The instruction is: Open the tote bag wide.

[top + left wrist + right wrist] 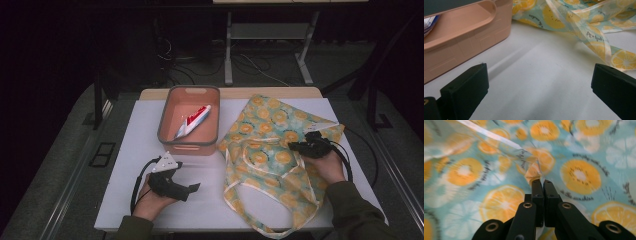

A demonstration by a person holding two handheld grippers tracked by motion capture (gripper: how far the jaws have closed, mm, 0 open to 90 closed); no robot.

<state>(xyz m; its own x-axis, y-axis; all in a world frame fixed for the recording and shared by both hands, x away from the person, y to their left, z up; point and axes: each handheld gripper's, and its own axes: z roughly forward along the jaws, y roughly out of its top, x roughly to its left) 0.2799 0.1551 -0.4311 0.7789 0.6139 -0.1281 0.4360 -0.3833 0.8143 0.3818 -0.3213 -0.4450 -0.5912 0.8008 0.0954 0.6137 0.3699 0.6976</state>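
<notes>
Dim room, grey carpet (60, 145), white table (145, 150).

Counting one peach-pink basket (190, 142) sitting on one white worktop (135, 135), holding one red-and-white tube (192, 121). Counting one orange-print cloth bag (265, 145) lying beside it, trailing two long handles. Counting two grippers, the left gripper (187, 190) and the right gripper (296, 146), each being held by one hand and each showing two black fingers (465, 88).

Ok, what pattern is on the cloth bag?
Orange citrus slices on pale teal bag, clearest in the right gripper view.
</notes>
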